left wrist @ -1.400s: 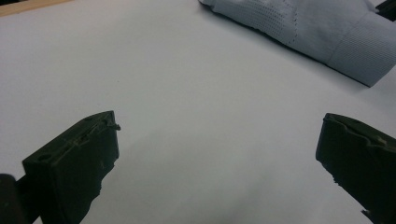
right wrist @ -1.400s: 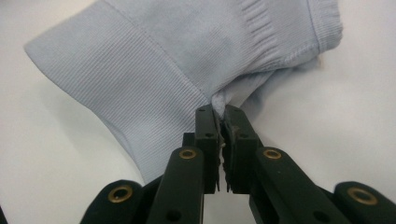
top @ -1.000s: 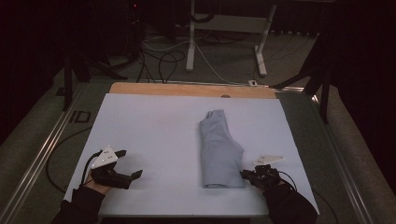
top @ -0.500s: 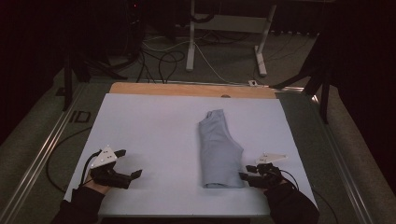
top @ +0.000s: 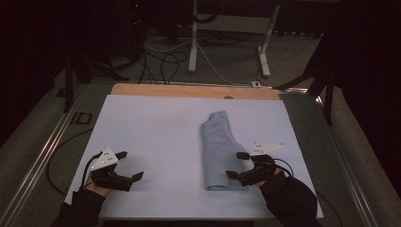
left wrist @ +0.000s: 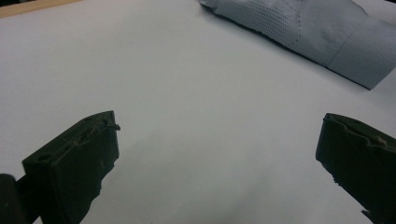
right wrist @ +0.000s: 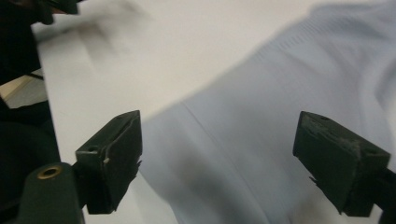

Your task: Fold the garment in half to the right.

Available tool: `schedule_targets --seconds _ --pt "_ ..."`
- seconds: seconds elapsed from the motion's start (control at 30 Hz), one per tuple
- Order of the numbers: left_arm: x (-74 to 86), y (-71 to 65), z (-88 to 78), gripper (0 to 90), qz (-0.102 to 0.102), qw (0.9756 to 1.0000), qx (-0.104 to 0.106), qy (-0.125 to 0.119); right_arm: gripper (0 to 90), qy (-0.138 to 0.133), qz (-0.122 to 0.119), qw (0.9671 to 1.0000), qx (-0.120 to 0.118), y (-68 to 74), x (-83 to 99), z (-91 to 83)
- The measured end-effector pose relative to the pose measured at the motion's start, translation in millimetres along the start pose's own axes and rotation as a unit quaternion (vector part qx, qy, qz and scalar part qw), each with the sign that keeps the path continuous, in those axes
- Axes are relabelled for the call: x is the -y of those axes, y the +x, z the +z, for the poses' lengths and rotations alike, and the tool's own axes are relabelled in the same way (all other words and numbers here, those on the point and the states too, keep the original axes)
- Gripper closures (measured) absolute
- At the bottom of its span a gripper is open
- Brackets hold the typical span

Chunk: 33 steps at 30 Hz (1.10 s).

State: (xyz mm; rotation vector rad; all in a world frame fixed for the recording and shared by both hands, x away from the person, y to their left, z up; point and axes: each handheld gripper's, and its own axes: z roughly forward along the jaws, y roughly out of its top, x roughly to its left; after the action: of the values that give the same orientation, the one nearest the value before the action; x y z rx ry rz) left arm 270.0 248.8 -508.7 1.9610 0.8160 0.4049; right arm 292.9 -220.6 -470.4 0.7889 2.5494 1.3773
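On table (top: pixel 156 123), folded garment (top: pixel 218 149), right hand-held gripper (top: pixel 236 165) just opening

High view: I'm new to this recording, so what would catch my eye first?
A folded pale blue garment lies right of centre on the white table cover. The right gripper hangs at its near right edge, jaws just opened and empty. The left gripper waits open at the near left.

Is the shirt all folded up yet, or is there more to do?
Mostly folded: the pale blue garment lies as a narrow strip on the white table cover. The right hand-held gripper has just been opening its jaws at the near end, nothing between them. The left hand-held gripper waits open, apart from it. Probably one more fold remains.
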Motion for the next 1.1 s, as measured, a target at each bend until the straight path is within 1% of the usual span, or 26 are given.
schedule_targets --seconds 0.03,0.07,0.1,0.13,0.17,0.2,0.23,0.27,0.3,0.33,0.37,0.4,0.47,0.5,0.57,0.63,0.7,0.77,0.8,0.87,0.97,1.0,1.03,1.07,1.1 --pt "0.1 0.4 -0.1 0.4 -0.001 1.0000 0.000 -0.001 18.9 0.000 -0.012 0.9999 -0.005 1.6 -2.8 4.3" --pt "0.2 0.6 -0.3 0.4 -0.002 1.0000 0.000 -0.002 18.9 0.000 -0.012 0.9999 -0.005 1.6 -2.8 4.3" --pt "0.4 0.5 -0.4 0.4 -0.002 1.0000 0.000 -0.002 39.0 0.004 -0.034 0.9994 -0.009 3.1 -7.0 11.9" --pt "0.7 1.1 -0.5 0.4 -0.002 1.0000 0.002 -0.001 46.5 0.000 -0.049 0.9987 -0.014 3.8 -8.3 15.1" --pt "0.7 1.1 -0.5 0.4 -0.002 1.0000 0.002 -0.001 46.5 0.000 -0.049 0.9987 -0.014 3.8 -8.3 15.1" --pt "1.1 1.8 -0.5 0.4 -0.005 1.0000 0.004 -0.002 56.4 0.001 -0.064 0.9979 -0.010 4.6 -9.4 18.8" --pt "1.6 2.4 -0.9 0.4 -0.009 0.9999 0.005 -0.003 65.0 0.006 -0.075 0.9971 -0.012 5.4 -10.4 22.7" --pt "1.6 2.4 -0.9 0.4 -0.009 0.9999 0.005 -0.003 65.0 0.006 -0.075 0.9971 -0.012 5.4 -10.4 22.7" --pt "1.9 2.3 -0.9 0.4 -0.008 1.0000 0.005 -0.003 77.3 0.012 -0.081 0.9965 -0.016 5.4 -11.2 29.4" --pt "1.9 2.3 -0.8 0.4 -0.007 1.0000 0.006 -0.003 83.5 0.020 -0.087 0.9957 -0.027 5.1 -10.9 33.5" --pt "2.0 2.4 -0.7 0.4 -0.008 1.0000 0.006 -0.002 89.0 0.024 -0.094 0.9948 -0.029 5.3 -10.2 35.7" --pt "2.2 2.4 -0.5 0.4 -0.009 0.9999 0.006 -0.002 90.0 0.038 -0.101 0.9935 -0.037 4.5 -7.2 40.9" --pt "2.2 1.9 -0.3 0.4 -0.005 1.0000 0.006 -0.001 90.0 0.051 -0.108 0.9922 -0.036 3.9 -3.9 44.3" --pt "2.0 2.0 -0.3 0.4 -0.005 1.0000 0.006 -0.001 90.0 0.058 -0.109 0.9916 -0.038 3.6 -1.9 45.6" --pt "1.9 2.1 -0.5 0.4 -0.005 1.0000 0.006 -0.001 90.0 0.060 -0.109 0.9914 -0.040 3.0 0.0 46.3" --pt "1.8 1.6 -0.9 0.4 -0.005 1.0000 0.005 -0.002 90.0 0.077 -0.107 0.9904 -0.042 2.1 5.8 48.9" --pt "1.6 1.6 -0.8 0.4 -0.004 1.0000 0.005 -0.002 90.0 0.081 -0.107 0.9899 -0.047 1.9 8.2 50.7" --pt "1.5 1.6 -0.8 0.4 -0.006 1.0000 0.005 -0.003 90.0 0.097 -0.110 0.9878 -0.052 2.0 14.6 55.5" --pt "1.5 0.9 -1.0 0.4 -0.003 1.0000 0.005 -0.001 90.0 0.100 -0.103 0.9878 -0.060 1.9 19.7 59.1" --pt "1.6 1.0 -0.9 0.4 -0.003 1.0000 0.005 -0.002 90.0 0.100 -0.106 0.9871 -0.067 2.4 22.0 59.7" --pt "1.7 1.1 -0.9 0.4 -0.005 1.0000 0.005 -0.002 90.0 0.103 -0.107 0.9865 -0.069 3.3 22.8 59.2" --pt "1.8 0.9 -1.0 0.4 -0.003 1.0000 0.005 -0.002 90.0 0.102 -0.111 0.9860 -0.072 3.2 23.5 59.0" --pt "1.8 0.8 -1.1 0.4 -0.002 1.0000 0.006 -0.001 90.0 0.102 -0.105 0.9865 -0.074 4.6 24.7 58.7" --pt "1.8 0.8 -1.2 0.4 -0.002 1.0000 0.006 -0.001 90.0 0.101 -0.108 0.9861 -0.077 4.6 26.0 58.2" --pt "1.9 1.1 -1.2 0.4 -0.003 1.0000 0.005 -0.002 90.0 0.098 -0.104 0.9867 -0.077 5.1 27.7 57.8"
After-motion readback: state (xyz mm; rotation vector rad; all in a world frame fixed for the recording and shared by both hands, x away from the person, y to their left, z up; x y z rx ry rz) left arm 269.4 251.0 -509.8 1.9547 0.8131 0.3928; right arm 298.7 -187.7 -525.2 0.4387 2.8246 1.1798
